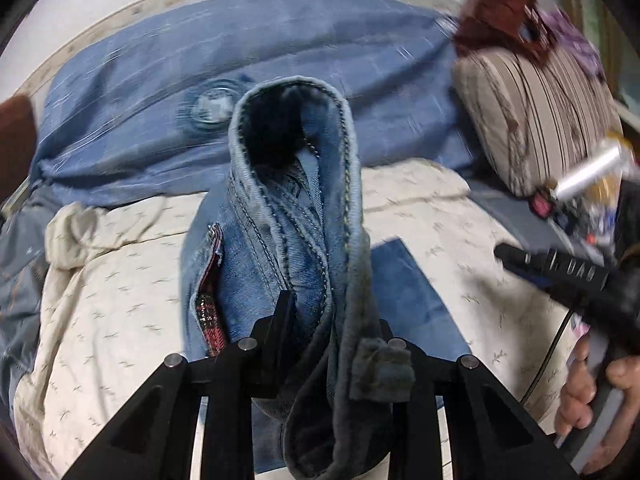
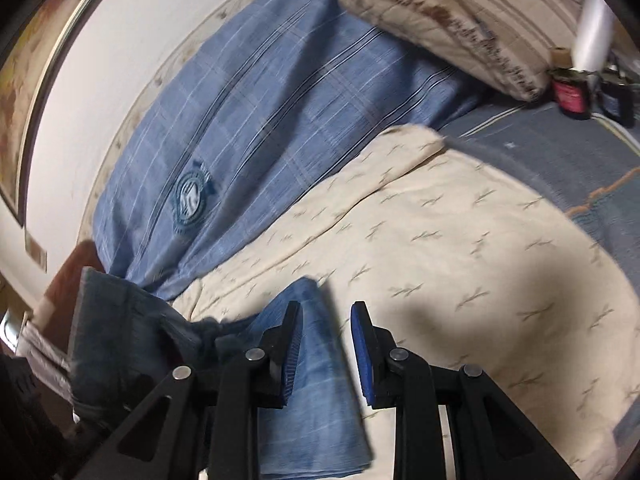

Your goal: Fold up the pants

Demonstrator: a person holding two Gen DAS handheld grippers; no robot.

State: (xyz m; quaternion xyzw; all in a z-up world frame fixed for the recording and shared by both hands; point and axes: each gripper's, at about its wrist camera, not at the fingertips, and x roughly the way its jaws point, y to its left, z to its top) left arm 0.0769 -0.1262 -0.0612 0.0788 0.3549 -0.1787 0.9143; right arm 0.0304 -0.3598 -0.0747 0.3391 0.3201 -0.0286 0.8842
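Left gripper [image 1: 328,320] jaws grip jeans [image 1: 296,216]; right gripper [image 2: 326,344] jaws parted, empty.

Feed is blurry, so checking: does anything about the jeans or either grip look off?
The right gripper is not pinching: its pads stand apart, with the jeans lying loose under them. The left gripper holds the bunched waistband.

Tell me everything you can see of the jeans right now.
The jeans are light blue washed denim with stitched seams and a red-lined pocket edge. The left gripper clamps a bunched, hemmed part that stands up in a loop; its jaws are closing. In the right wrist view a folded flat part lies between the right gripper pads, over the cream bedspread.
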